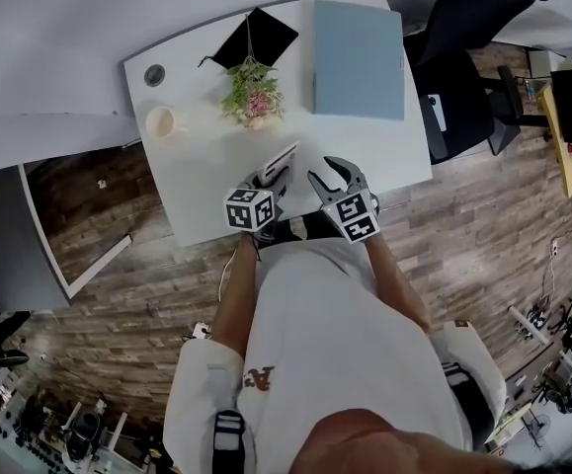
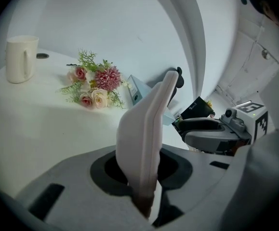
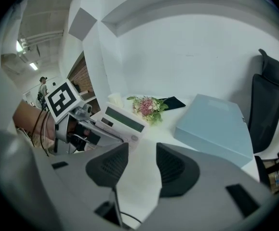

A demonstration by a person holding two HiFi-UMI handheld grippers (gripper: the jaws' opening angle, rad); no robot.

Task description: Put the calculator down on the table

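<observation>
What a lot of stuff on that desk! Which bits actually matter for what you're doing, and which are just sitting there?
In the job:
- calculator
- left gripper, jaws clamped on it
- table, where it goes

Just lying about:
- flowers
- mug
- blue box
- black cap
- office chair

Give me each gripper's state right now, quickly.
Left gripper: closed on the calculator, gripped by its edge.
Right gripper: open, nothing between its jaws.
</observation>
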